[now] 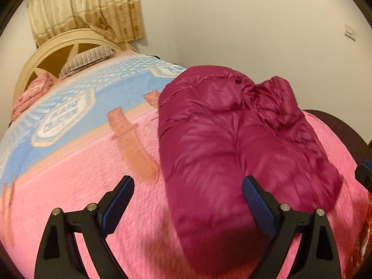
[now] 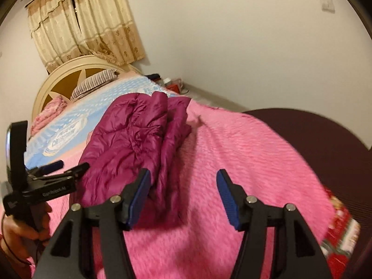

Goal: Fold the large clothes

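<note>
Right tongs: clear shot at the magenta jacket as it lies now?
Probably yes. The right tongs are open and empty, and the magenta jacket lies just ahead to their left on the pink blanket, with nothing between.

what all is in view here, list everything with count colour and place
jacket: 1, magenta, puffy, folded up on the pink blanket
blanket: 1, pink, covers the near part of the bed
sheet: 1, light blue and white, far part of the bed
pillow: 1, striped, against the headboard
bundle: 1, pink, beside the pillow
headboard: 1, cream, rounded, far end of the bed
curtain: 1, beige, behind the headboard
switch: 1, white, on the wall
left gripper: 1, black with blue pads, open, over the jacket's near end
right gripper: 1, black with blue pads, open, holding nothing
</note>
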